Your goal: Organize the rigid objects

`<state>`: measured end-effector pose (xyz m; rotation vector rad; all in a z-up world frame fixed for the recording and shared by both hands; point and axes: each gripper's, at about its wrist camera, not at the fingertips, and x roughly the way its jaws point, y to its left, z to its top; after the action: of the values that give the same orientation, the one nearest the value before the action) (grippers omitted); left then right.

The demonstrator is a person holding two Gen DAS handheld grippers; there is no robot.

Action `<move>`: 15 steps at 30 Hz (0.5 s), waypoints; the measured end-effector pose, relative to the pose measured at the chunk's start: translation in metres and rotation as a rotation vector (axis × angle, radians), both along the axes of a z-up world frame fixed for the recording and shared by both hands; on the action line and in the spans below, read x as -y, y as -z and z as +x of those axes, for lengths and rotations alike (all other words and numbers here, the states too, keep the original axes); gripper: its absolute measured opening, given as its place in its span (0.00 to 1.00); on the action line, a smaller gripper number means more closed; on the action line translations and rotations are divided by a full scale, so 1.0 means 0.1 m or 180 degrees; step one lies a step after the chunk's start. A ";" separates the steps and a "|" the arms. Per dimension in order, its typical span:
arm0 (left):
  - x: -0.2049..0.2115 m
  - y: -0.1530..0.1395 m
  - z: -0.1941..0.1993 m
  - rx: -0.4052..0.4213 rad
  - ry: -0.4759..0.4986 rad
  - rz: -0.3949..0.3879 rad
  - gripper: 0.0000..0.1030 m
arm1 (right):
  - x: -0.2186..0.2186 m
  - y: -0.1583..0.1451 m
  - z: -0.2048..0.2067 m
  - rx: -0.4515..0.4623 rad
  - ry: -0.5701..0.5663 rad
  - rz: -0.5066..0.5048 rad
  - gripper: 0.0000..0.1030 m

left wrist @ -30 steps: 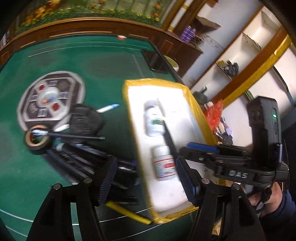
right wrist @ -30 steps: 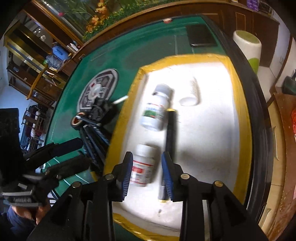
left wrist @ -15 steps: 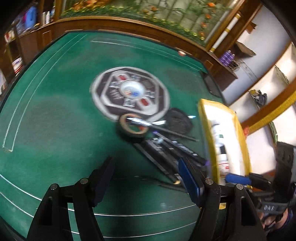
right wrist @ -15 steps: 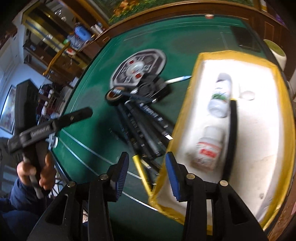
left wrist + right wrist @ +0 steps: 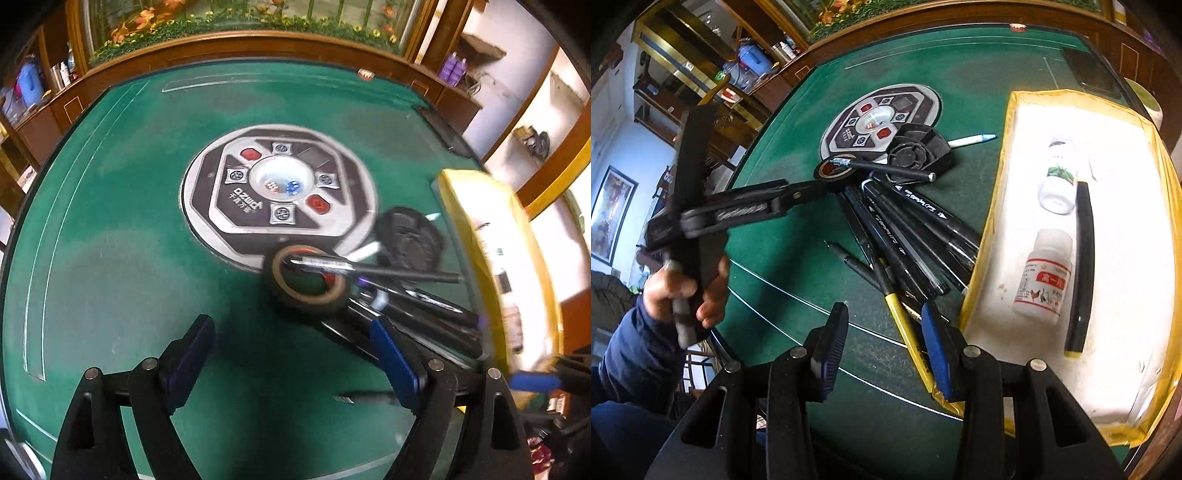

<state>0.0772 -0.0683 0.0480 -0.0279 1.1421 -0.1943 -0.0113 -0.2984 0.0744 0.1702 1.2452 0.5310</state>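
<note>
The left gripper (image 5: 291, 354) has just been opening, and its jaws now stand wide apart with nothing between them. I think it is spread so that it can take one wide thing from the pile, perhaps the tape roll (image 5: 308, 278) at about 1 o'clock from it. The right gripper (image 5: 882, 343) is partly open and empty (only green felt shows between its fingers); it hovers over the table edge, with the yellow pen (image 5: 908, 332) just beside its right finger.

The black markers (image 5: 908, 229) lie fanned against the tray (image 5: 988, 236), at 12 o'clock from the right gripper. Inside the tray are two white bottles (image 5: 1043, 275) and a black stick (image 5: 1080, 266). One thin pen (image 5: 369, 269) lies across the tape roll, so it may slip off if the roll is lifted.
</note>
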 end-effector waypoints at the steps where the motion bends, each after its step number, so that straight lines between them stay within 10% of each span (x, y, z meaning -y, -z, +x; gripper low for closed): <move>1: -0.01 0.04 0.05 -0.0015 0.0002 0.0026 0.86 | 0.01 0.00 -0.01 0.0000 0.0021 -0.0005 0.39; 10: 0.07 0.23 0.39 0.0077 0.0078 0.0101 0.87 | 0.11 0.00 -0.04 -0.0006 0.0194 -0.0065 0.39; 15: 0.04 0.26 0.37 0.0203 0.0065 0.0184 0.60 | 0.06 0.00 -0.03 -0.0019 0.0144 -0.0071 0.39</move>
<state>0.1141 -0.0723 0.0217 0.0410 1.0844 -0.1789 -0.0139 -0.3045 0.0743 0.1807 1.2497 0.4777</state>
